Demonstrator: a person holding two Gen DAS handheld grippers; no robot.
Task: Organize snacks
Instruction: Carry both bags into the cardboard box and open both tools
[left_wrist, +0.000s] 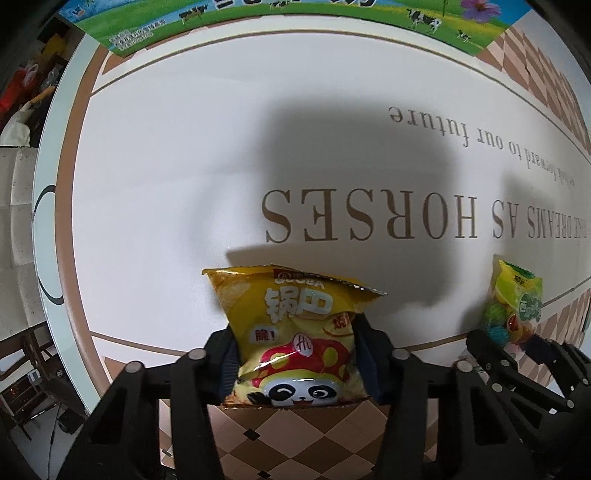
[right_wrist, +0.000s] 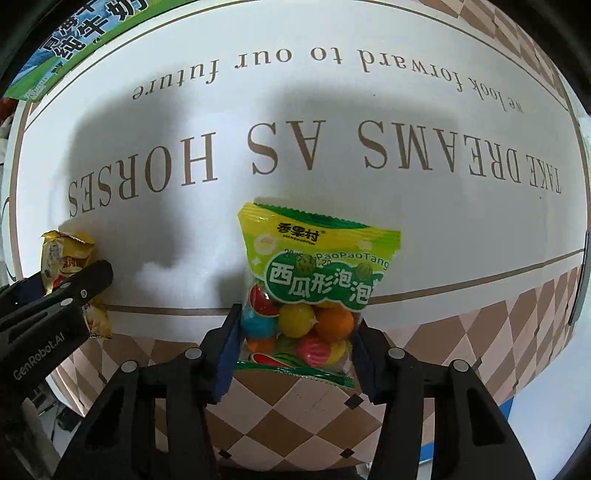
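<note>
The left gripper (left_wrist: 295, 354) has its jaws clenched on a glossy yellow crisp packet (left_wrist: 291, 332) printed with a panda, held above the white lettered bench (left_wrist: 166, 203). The right gripper's (right_wrist: 295, 350) jaws clamp a green-topped clear bag of coloured gumballs (right_wrist: 310, 295) above the bench's checkered border.

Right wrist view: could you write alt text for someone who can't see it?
The right gripper clamps a green bag of colourful gumballs above a white tablecloth printed "TAKE DREAMS AS HORSES". At left, the left gripper holds a yellow snack bag.
</note>
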